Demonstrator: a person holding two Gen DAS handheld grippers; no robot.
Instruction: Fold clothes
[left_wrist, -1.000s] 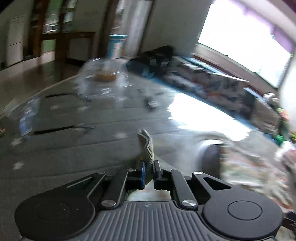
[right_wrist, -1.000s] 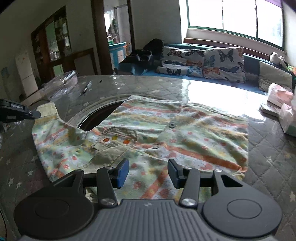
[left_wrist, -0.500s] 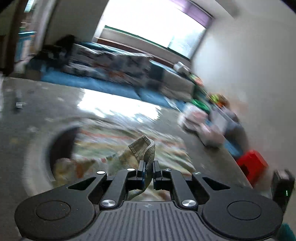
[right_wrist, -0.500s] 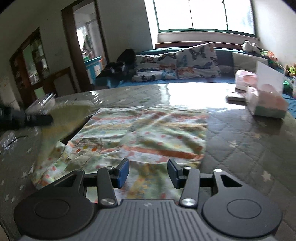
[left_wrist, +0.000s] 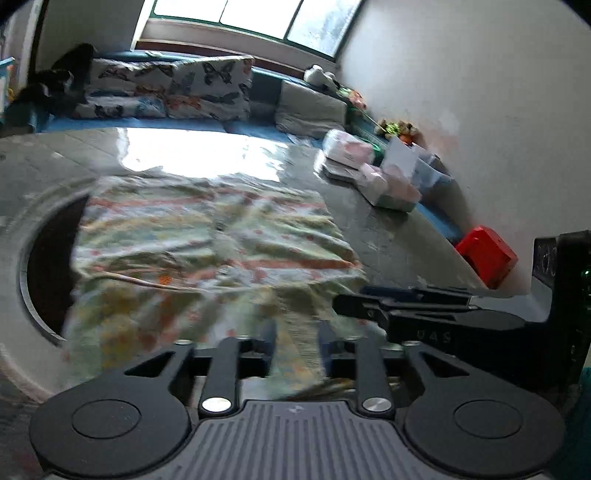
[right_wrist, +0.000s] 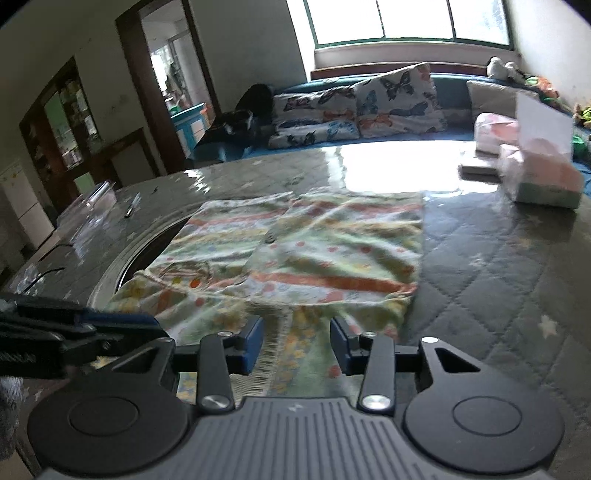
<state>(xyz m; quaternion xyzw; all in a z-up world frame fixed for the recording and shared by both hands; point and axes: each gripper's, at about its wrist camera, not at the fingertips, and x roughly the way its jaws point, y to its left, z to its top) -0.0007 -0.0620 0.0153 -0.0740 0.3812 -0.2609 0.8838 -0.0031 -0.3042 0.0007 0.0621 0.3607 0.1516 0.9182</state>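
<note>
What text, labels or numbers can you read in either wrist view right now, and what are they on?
"UAS": faint raised letters on the side of the right gripper, seen from the left wrist; the reading is uncertain.
Round embossed marks on its black housing: too blurred to read.
Pink packages on the table: no legible print.
Patterned shirt: pattern only, no words.

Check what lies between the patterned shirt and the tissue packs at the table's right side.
Only bare quilted table cover lies between the shirt and the tissue packs; the right wrist view shows it.
</note>
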